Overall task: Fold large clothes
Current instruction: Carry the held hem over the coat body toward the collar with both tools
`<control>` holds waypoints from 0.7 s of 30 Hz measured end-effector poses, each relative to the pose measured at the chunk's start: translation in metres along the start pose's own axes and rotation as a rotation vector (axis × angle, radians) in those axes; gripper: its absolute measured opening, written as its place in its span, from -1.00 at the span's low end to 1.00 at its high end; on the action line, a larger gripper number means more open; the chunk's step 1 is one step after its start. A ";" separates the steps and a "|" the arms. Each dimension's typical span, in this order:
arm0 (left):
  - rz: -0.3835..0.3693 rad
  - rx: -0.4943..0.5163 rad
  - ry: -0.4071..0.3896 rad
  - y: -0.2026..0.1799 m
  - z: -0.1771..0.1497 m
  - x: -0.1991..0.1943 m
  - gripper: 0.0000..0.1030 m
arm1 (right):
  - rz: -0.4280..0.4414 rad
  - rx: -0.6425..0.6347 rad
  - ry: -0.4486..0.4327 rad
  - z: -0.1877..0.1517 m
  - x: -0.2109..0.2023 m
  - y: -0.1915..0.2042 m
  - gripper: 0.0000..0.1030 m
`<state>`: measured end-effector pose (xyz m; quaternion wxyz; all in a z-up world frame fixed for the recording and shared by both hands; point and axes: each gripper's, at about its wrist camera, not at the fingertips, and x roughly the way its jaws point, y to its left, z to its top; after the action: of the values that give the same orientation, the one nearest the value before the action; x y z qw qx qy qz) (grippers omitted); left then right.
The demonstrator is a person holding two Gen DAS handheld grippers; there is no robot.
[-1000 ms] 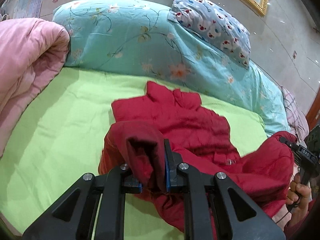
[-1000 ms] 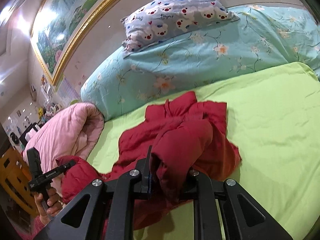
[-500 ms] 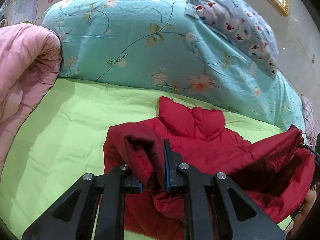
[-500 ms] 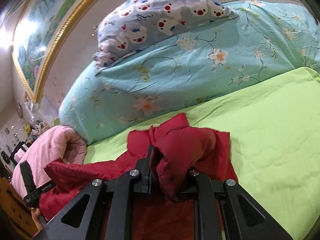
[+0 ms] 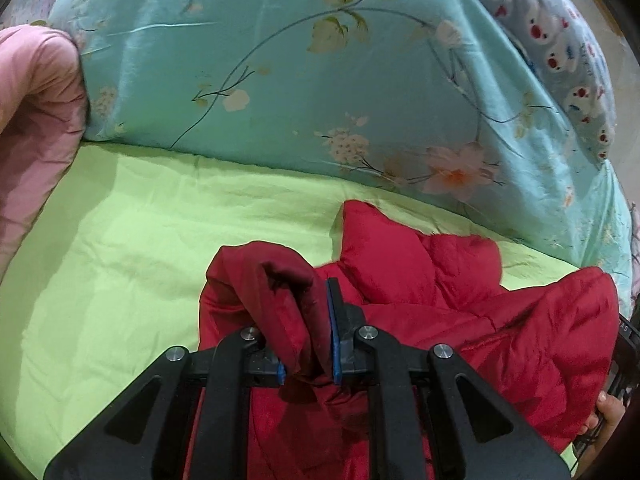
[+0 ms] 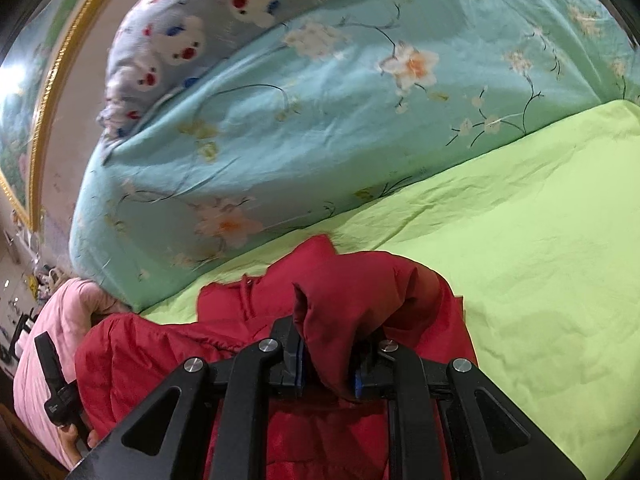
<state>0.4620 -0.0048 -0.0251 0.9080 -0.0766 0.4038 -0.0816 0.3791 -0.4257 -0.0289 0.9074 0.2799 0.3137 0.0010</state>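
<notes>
A red puffer jacket (image 5: pixel 460 304) lies bunched on the green bed sheet (image 5: pixel 140 248), its hood end toward the blue quilt. My left gripper (image 5: pixel 306 344) is shut on a fold of the jacket at its left side. My right gripper (image 6: pixel 328 356) is shut on another fold of the jacket (image 6: pixel 360 292) at its right side. Both hold their folds lifted above the sheet (image 6: pixel 540 260). The left gripper also shows at the left edge of the right wrist view (image 6: pixel 56 384), beside the jacket.
A rolled blue floral quilt (image 5: pixel 320 80) runs along the far side of the bed, with a bear-print pillow (image 6: pixel 192 36) on top. A pink duvet (image 5: pixel 36 120) is piled at the left. A gold-framed picture (image 6: pixel 36 120) hangs on the wall.
Both grippers have moved forward toward the blue quilt, carrying the jacket's held folds over the part lying on the sheet. The quilt and pillow now loom larger.
</notes>
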 end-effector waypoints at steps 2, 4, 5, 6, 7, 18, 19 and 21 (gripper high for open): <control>0.006 -0.008 0.007 0.000 0.007 0.012 -0.74 | -0.012 -0.003 -0.003 0.006 0.012 -0.001 -0.71; 0.013 -0.017 0.019 0.001 0.012 0.025 -0.73 | -0.021 0.000 -0.004 0.013 0.024 -0.001 -0.71; 0.016 -0.022 0.028 0.002 0.015 0.031 -0.73 | -0.024 0.003 -0.004 0.016 0.031 -0.002 -0.71; 0.019 -0.026 0.037 0.003 0.017 0.038 -0.73 | -0.027 0.005 -0.002 0.019 0.037 -0.002 -0.71; 0.021 -0.029 0.043 0.003 0.019 0.044 -0.72 | -0.032 0.009 0.001 0.021 0.043 -0.003 -0.71; -0.001 -0.076 0.113 0.015 0.024 0.088 -0.59 | -0.114 0.007 0.041 0.029 0.099 -0.013 -0.71; -0.013 -0.085 0.110 0.018 0.024 0.086 -0.53 | -0.119 0.012 0.044 0.030 0.103 -0.014 -0.70; -0.028 -0.087 0.094 0.022 0.024 0.078 -0.42 | -0.130 0.018 0.046 0.030 0.109 -0.015 -0.70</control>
<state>0.5328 0.0020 -0.0699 0.8827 -0.1178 0.4478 -0.0803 0.4809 -0.4342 -0.0790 0.8956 0.2669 0.3518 -0.0544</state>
